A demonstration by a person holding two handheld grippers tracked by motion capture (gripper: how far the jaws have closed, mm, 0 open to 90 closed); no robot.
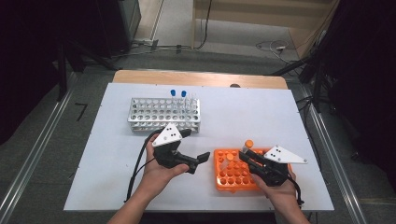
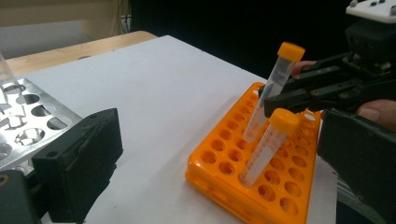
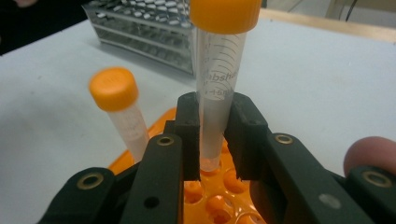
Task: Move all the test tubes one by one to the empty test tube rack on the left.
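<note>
Right tool (image 3: 212, 135) clamps an orange-capped tube (image 3: 217, 84) over the orange rack's (image 1: 224, 184) far edge.

A clear plastic tube with an orange screw cap (image 3: 215, 84) stands near upright at the centre of the right gripper view, printed gradations on its wall, its lower end just above or in a hole of the orange rack (image 2: 243, 172). In the left gripper view it leans right of centre, its foot at the rack's far holes. The rack lies flat, lower right of centre in the high view.
</note>
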